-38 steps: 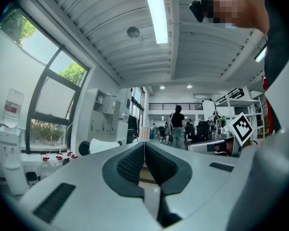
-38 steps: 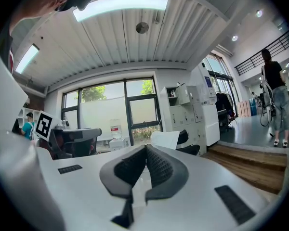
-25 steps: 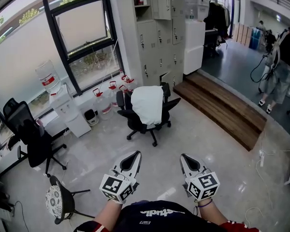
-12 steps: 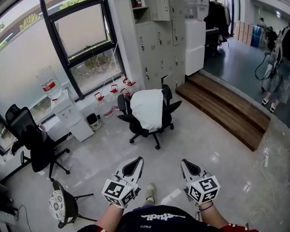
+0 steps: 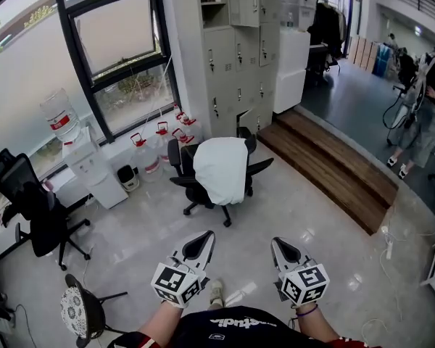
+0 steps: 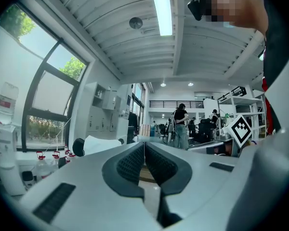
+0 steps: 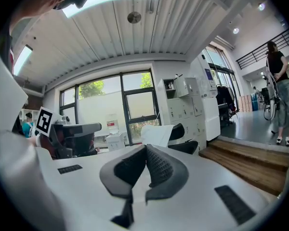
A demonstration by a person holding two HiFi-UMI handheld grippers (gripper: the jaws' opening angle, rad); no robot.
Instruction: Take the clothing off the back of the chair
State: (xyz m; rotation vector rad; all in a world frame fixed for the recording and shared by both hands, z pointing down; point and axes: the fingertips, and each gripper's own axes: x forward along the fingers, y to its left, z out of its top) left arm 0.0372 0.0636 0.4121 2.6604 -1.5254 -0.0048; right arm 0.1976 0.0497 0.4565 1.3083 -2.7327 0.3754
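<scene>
Draping the chair (image 5: pixel 196 192), clothing (image 5: pixel 221 169) shows fullest in the head view. Gripper views add: left gripper (image 6: pixel 144 146) pinched together, empty; right gripper (image 7: pixel 146 148) likewise.

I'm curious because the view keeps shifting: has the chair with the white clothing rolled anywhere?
No. The chair still sits right beside the water jugs, before the lockers; only the camera shifted.

I see white clothing (image 5: pixel 221 169) on a black chair (image 5: pixel 193 188), grey lockers (image 5: pixel 239 56), a brown wooden step (image 5: pixel 333 169), a glossy grey floor (image 5: pixel 290 201), and black-and-white square markers on my white left gripper (image 5: pixel 204 233) and right gripper (image 5: pixel 275 241)
</scene>
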